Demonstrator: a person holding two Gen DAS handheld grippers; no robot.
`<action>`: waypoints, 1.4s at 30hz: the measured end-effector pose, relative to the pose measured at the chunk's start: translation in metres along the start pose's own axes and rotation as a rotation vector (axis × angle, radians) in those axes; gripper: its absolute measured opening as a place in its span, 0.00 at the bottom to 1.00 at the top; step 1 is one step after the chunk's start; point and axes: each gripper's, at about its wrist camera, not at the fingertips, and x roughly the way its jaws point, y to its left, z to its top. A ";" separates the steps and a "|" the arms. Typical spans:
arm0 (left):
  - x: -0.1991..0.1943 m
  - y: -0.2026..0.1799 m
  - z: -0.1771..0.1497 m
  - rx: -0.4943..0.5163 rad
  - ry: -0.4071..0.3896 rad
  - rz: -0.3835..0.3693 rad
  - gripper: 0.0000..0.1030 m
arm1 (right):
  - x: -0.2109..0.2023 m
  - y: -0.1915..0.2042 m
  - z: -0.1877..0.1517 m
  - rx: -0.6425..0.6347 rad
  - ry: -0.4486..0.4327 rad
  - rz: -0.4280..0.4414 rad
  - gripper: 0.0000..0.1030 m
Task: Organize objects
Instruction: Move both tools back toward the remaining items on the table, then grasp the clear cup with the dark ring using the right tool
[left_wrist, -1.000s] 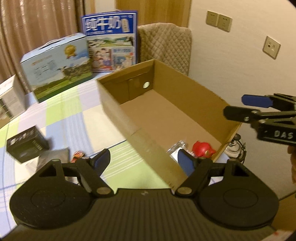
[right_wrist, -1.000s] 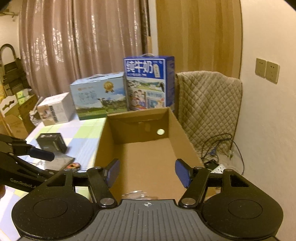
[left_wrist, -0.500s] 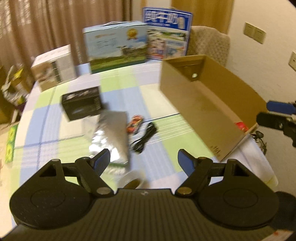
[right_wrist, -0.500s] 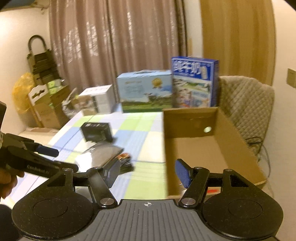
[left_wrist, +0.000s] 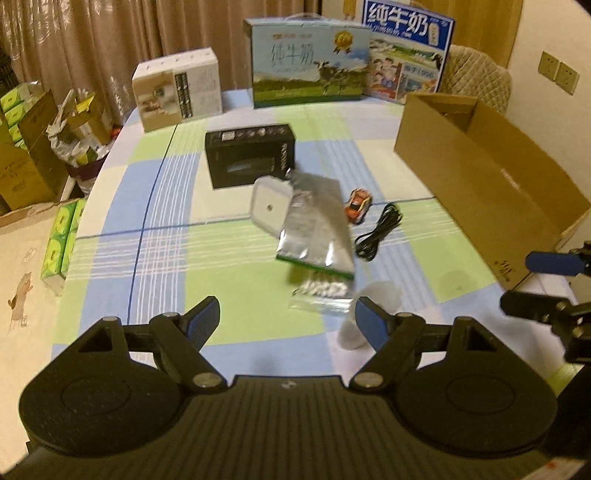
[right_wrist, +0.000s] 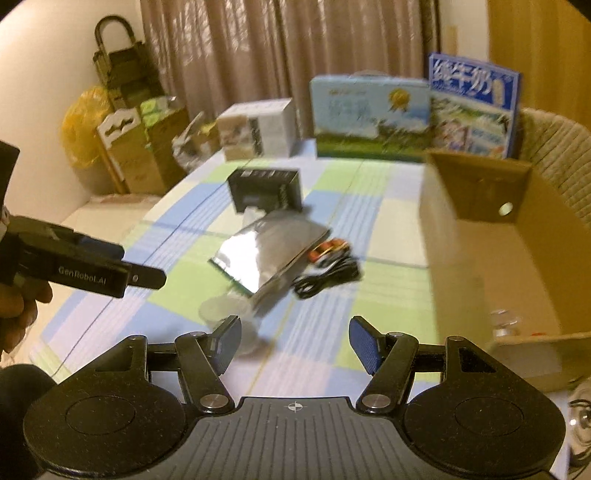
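Left hand-held gripper (left_wrist: 288, 317) with its two blue-padded fingers spread wide and nothing between them, raised above the checked cloth of the surface (left_wrist: 155, 236); the right hand-held gripper (right_wrist: 295, 339) is likewise released, fingers wide apart and empty, touching nothing. Each gripper appears at the edge of the other's view, the right one at the far right of the left wrist view and the left one at the far left of the right wrist view. Loose objects lie clustered mid-surface: a black box (left_wrist: 251, 158) farthest from the grippers, a white square lid (left_wrist: 269, 206) just beside it and partly under a silver foil pouch (left_wrist: 317, 229), a small orange toy car (left_wrist: 358, 205) just right of the pouch, and a coiled black cable (left_wrist: 380, 232) beside the car. Nearer the left gripper lie a clear bag of small white pieces (left_wrist: 325, 291) and a translucent cup (left_wrist: 369, 314), the latter blurred. The open cardboard box (left_wrist: 480, 177) stands at the right side of the surface; inside it, near the front corner, a clear item and a trace of red are visible but indistinct. Two milk cartons (left_wrist: 310, 62) and a white carton (left_wrist: 177, 86) stand along the far edge.
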 end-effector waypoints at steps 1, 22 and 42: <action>0.004 0.002 -0.001 -0.001 0.009 0.002 0.75 | 0.009 0.002 -0.002 -0.003 0.019 0.007 0.61; 0.050 0.045 -0.010 -0.053 0.048 0.003 0.75 | 0.111 0.019 0.006 -0.068 0.119 0.018 0.61; 0.056 0.058 -0.009 -0.090 0.040 -0.021 0.75 | 0.148 0.007 -0.009 0.267 0.185 0.168 0.39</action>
